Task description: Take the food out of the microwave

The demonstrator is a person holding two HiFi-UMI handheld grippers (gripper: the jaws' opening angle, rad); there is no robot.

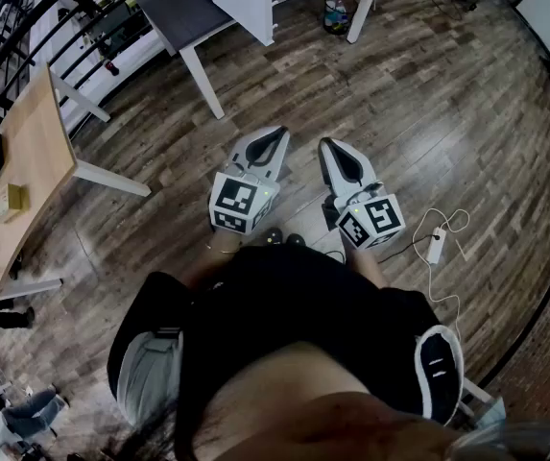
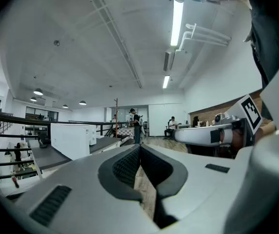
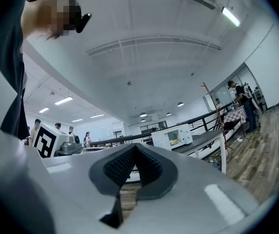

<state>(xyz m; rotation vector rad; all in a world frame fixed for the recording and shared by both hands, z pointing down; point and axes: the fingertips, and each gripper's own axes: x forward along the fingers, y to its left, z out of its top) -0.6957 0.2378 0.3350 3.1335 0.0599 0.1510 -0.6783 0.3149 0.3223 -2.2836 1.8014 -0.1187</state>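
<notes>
**Both tongs pinched shut and empty; microwave well off**

Your left gripper (image 1: 276,137) and right gripper (image 1: 328,146) hold nothing, jaws together. The microwave (image 3: 172,136) sits on the grey table (image 1: 183,22) across the floor, something yellow inside. Arrive closed and you'd shove the door, not grip it. The corded adapter (image 1: 436,245) on the floor could trip you.

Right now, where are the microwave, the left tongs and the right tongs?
microwave (image 3: 173,137), right gripper view, on its front.
left tongs (image 1: 277,134), head view, at the closed tips.
right tongs (image 1: 325,145), head view, at the closed tips.
</notes>
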